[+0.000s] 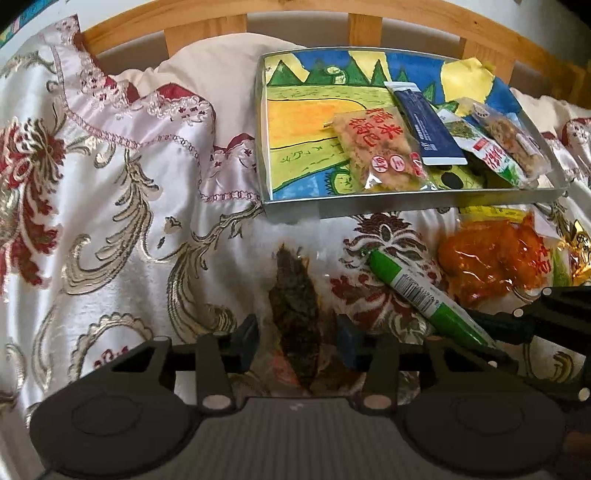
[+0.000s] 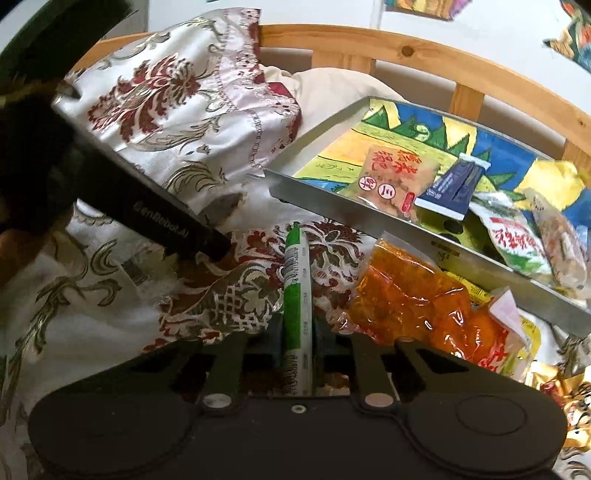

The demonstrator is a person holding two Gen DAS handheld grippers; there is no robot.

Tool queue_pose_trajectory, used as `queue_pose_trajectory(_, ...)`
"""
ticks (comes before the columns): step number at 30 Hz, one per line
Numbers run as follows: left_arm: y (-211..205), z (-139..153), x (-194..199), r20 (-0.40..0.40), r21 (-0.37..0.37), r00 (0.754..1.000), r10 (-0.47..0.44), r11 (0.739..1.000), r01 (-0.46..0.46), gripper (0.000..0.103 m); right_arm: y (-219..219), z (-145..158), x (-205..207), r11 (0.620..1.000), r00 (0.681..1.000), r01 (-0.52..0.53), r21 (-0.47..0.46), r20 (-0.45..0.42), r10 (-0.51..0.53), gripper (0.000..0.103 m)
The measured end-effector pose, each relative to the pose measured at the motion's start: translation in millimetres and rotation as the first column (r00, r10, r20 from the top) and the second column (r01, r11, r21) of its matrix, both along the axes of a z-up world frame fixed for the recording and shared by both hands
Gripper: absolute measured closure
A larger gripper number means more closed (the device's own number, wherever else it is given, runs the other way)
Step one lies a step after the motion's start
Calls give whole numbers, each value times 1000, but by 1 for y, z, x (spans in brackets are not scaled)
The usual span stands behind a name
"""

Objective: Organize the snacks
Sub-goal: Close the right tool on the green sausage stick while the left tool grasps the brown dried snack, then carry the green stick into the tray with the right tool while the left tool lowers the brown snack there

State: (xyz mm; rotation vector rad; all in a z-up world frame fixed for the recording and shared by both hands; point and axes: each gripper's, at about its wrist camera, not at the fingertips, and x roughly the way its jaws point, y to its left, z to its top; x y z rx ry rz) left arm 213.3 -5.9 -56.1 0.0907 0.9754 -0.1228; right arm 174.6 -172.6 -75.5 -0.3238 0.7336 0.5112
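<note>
A metal tray (image 1: 406, 206) with a painted liner lies on the bed and holds several snack packets, among them a rice cracker pack (image 1: 380, 147) and a dark blue stick (image 1: 428, 122). My left gripper (image 1: 297, 341) is open, its jaws either side of a clear packet of dark snack (image 1: 295, 306) lying on the bedspread. My right gripper (image 2: 297, 336) is shut on a green stick packet (image 2: 295, 288), which also shows in the left wrist view (image 1: 417, 291). An orange snack bag (image 2: 413, 306) lies beside it, below the tray (image 2: 332, 206).
The embroidered white and red bedspread (image 1: 110, 229) covers the bed, with a pillow (image 1: 214, 62) and a wooden slatted headboard (image 1: 295, 18) behind. Gold-wrapped sweets (image 2: 561, 398) lie at the far right. The left gripper's body (image 2: 110, 184) crosses the right wrist view's left side.
</note>
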Motion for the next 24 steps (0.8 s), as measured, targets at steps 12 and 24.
queue_pose_trajectory(12,-17,40,-4,46,4,999,26,1000,-26,56,-4,28,-17,999,993,-10,-42,119,15,85)
queue_pose_trajectory(24,-55,84,39,184,-18,982,33,999,-30,56,-41,64,3,994,959,113,2,261,-110,85)
